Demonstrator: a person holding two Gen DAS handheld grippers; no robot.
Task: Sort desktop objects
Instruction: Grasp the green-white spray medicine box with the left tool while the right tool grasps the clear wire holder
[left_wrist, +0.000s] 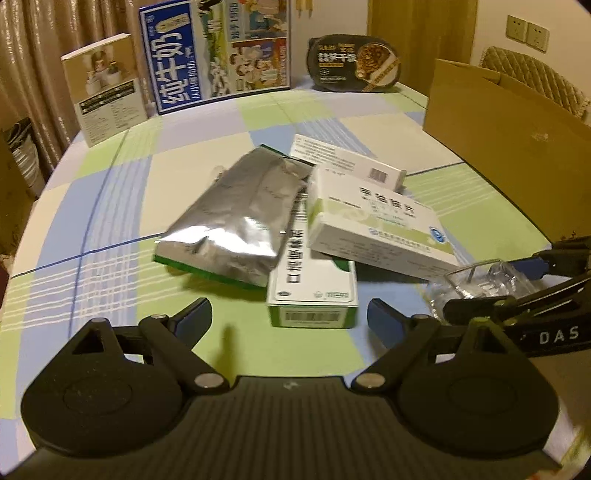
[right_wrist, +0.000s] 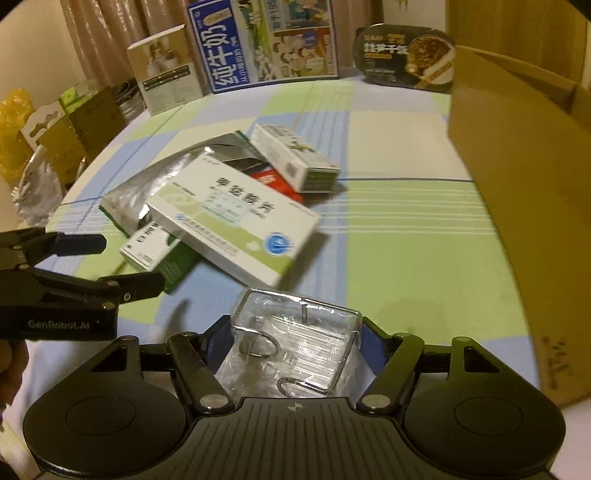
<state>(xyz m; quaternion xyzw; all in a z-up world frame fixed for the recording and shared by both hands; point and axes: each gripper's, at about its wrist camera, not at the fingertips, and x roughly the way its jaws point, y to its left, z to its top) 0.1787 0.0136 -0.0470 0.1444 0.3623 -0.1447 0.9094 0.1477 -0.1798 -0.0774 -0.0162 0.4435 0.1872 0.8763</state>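
Right gripper (right_wrist: 293, 343): we see its jaws drawn in on a clear pack (right_wrist: 295, 343) of metal hooks. Both pads sit against the pack's sides; the pack lies between them, its far end just above the checked cloth (right_wrist: 406, 229). From the left wrist view the same pack (left_wrist: 476, 282) shows at the right edge, clamped in the right gripper (left_wrist: 491, 284).

Left gripper (left_wrist: 290, 319): jaws spread wide, nothing between the pads. It hovers just short of the green box (left_wrist: 312, 295), whose barcode end faces it. No contact that we can see. In the right wrist view it (right_wrist: 122, 264) comes in from the left, empty, near that box (right_wrist: 159, 258).

Pile, mid-table:
- foil pouch (left_wrist: 236, 218), lying partly over the green box;
- large white box (left_wrist: 376, 225), tilted, resting on the green box and the pouch;
- small white box (left_wrist: 347, 162) behind it, beside the pouch;
- red item (right_wrist: 277, 182) under the small box, seen from the right wrist only.

Carton (right_wrist: 517, 184), open-topped, stands at the right of the table, well apart from the pile.

Back edge of the table: a tan box (left_wrist: 107, 88), a blue milk carton (left_wrist: 218, 51), and a black meal tray (left_wrist: 354, 62), all upright.
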